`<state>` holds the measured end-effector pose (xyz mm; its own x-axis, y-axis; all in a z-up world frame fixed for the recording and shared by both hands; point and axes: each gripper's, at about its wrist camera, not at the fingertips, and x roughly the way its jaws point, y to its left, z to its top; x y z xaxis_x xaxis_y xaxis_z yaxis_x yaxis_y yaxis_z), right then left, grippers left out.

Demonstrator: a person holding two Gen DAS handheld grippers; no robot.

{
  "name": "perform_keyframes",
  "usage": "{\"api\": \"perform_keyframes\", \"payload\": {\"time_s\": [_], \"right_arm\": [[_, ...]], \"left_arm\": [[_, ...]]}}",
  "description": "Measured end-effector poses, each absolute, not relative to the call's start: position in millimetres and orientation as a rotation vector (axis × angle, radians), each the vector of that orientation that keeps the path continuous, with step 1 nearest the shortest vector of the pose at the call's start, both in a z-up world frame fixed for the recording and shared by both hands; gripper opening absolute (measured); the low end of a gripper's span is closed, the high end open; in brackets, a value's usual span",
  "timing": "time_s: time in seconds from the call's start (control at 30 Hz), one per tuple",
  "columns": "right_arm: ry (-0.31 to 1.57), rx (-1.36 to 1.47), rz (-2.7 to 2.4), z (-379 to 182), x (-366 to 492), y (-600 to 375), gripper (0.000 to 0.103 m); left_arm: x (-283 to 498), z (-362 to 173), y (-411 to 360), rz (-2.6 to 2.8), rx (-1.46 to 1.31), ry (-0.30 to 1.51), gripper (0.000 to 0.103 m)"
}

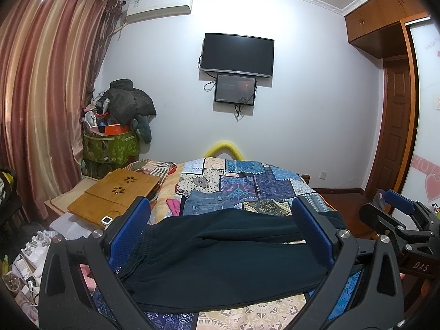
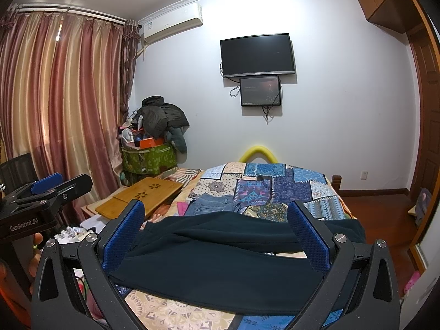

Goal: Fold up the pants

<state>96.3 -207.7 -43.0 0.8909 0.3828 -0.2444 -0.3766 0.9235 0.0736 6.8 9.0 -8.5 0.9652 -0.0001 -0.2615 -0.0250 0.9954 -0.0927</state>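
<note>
Left gripper (image 1: 221, 220): your fingers stand wide apart with nothing between the blue pads (image 1: 313, 228); the dark cloth lies below and beyond them, and you cannot tell from this view whether a pad brushes it.
Right gripper (image 2: 216, 218): also spread wide and gripping nothing; its pads (image 2: 123, 236) frame the cloth from above.
Side by side: in the left wrist view your right gripper shows at the right edge; in the right wrist view your left gripper shows at the left edge, with a hand (image 2: 35, 258) behind it.
Pants (image 1: 228, 253): dark navy, lying across the near end of the bed, spanning almost its whole width. The elastic waistband is at the left, just beside the left gripper's left finger. A fold or leg edge runs across the middle of the cloth.
Bed (image 1: 253, 316): covered by a patchwork quilt in blue, purple and cream; bare quilt shows in front of the pants and beyond them.
Jeans (image 1: 209, 202): a light denim piece lies on the quilt just beyond the pants, near a pink cloth (image 1: 173, 206) to its left.
Left of bed: a bamboo lap desk (image 1: 115, 195) rests tilted on a low surface.
Far wall: a TV (image 1: 238, 55) with a smaller screen (image 1: 235, 89) below it.
Corner: a green bag (image 1: 110, 147) heaped with clothes, beside the curtains (image 1: 46, 82).
</note>
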Motion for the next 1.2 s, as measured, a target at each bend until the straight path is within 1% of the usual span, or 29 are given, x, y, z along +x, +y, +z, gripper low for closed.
{"api": "perform_keyframes", "payload": {"time_s": [1.2], "right_arm": [[0.267,0.025,0.388,-36.0,93.0,-199.6,0.103]], "left_arm": [[14.3,-8.4,12.5,0.019,-0.108,0.279,0.103]]}}
